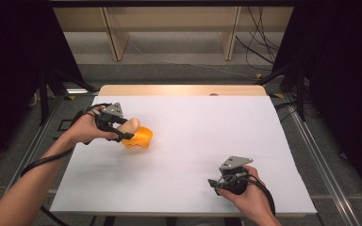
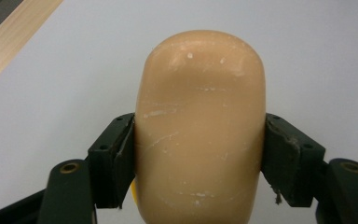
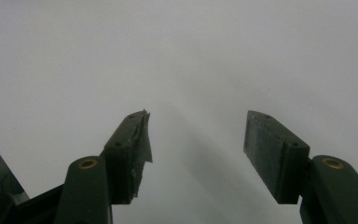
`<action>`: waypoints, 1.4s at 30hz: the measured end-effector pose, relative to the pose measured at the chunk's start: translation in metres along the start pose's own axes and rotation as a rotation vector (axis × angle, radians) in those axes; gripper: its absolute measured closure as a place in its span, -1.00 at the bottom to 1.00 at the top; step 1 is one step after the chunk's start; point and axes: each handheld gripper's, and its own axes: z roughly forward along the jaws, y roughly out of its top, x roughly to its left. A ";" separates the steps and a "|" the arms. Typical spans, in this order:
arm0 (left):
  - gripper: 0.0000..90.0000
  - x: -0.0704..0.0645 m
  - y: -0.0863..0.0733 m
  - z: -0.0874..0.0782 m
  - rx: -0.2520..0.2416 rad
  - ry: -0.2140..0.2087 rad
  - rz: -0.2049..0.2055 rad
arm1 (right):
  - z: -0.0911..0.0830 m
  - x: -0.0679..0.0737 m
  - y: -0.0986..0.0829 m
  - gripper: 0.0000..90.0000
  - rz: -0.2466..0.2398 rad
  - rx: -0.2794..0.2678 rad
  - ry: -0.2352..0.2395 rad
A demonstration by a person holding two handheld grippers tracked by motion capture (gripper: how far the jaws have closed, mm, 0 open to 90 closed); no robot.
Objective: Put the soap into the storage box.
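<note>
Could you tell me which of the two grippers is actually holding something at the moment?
The left gripper: its jaws press both sides of a tan rounded piece. The right gripper stands open over the bare white table.

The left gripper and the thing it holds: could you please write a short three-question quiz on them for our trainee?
1. True or false: the left gripper is shut on the beige rounded piece.
2. Which colour is the part joined to that piece in the high view? A) blue B) orange C) green
3. Fill in: the right gripper has its jaws ____, with nothing between them, over the white table.

Key: 1 true; 2 B; 3 open.
</note>
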 end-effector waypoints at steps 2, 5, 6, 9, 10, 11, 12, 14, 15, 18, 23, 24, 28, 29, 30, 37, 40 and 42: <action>-0.29 0.001 0.001 0.002 0.003 -0.003 0.000 | 0.000 0.000 0.000 -0.09 0.006 0.003 0.003; -0.29 0.002 0.003 0.003 0.006 -0.006 0.006 | 0.000 0.000 0.000 -0.09 0.005 0.002 0.003; -0.29 0.002 0.003 0.003 0.006 -0.006 -0.003 | 0.000 0.000 0.000 -0.09 0.005 0.002 0.004; -0.29 0.002 0.005 0.004 0.013 -0.002 0.012 | 0.000 0.000 0.000 -0.09 0.004 0.002 0.005; -0.29 0.002 0.005 0.004 0.017 -0.001 0.015 | 0.000 0.000 0.000 -0.09 0.003 0.002 0.004; -0.29 0.001 0.005 0.005 0.016 -0.002 0.008 | 0.000 0.000 0.000 -0.09 0.006 0.001 0.002; -0.29 0.002 0.006 0.005 0.019 -0.003 0.017 | 0.000 0.000 0.000 -0.09 0.005 0.000 0.002; -0.29 0.002 0.006 0.006 0.016 0.001 0.011 | 0.000 0.000 0.000 -0.09 0.005 -0.002 0.002; -0.29 0.002 0.006 0.006 0.021 0.002 0.013 | 0.000 0.000 0.000 -0.09 0.003 -0.001 0.002; -0.29 0.003 0.007 0.007 0.017 -0.002 0.019 | 0.000 0.000 0.000 -0.09 0.004 0.000 0.004; -0.29 0.004 0.008 0.009 0.018 0.000 0.020 | 0.000 0.000 0.000 -0.09 0.004 0.000 0.005; -0.29 0.004 0.008 0.009 0.022 -0.001 0.012 | 0.000 0.000 0.000 -0.09 0.004 -0.001 0.004; -0.29 0.004 0.008 0.011 0.024 -0.008 0.007 | 0.000 0.001 0.000 -0.09 0.007 0.006 0.008; -0.29 0.005 0.008 0.011 0.027 -0.010 0.009 | 0.001 0.001 -0.001 -0.09 0.010 -0.005 0.002; -0.29 0.005 0.008 0.011 0.029 -0.009 0.009 | 0.002 0.000 0.000 -0.09 -0.005 -0.014 0.000; -0.29 0.006 0.008 0.013 0.036 -0.009 0.010 | 0.000 0.001 0.000 -0.09 0.007 0.005 0.008; -0.29 0.007 0.007 0.015 0.034 -0.014 0.001 | 0.000 0.001 0.000 -0.09 0.007 0.007 0.010; -0.29 0.008 0.007 0.016 0.049 -0.020 0.004 | 0.002 0.001 -0.001 -0.09 0.008 -0.007 0.004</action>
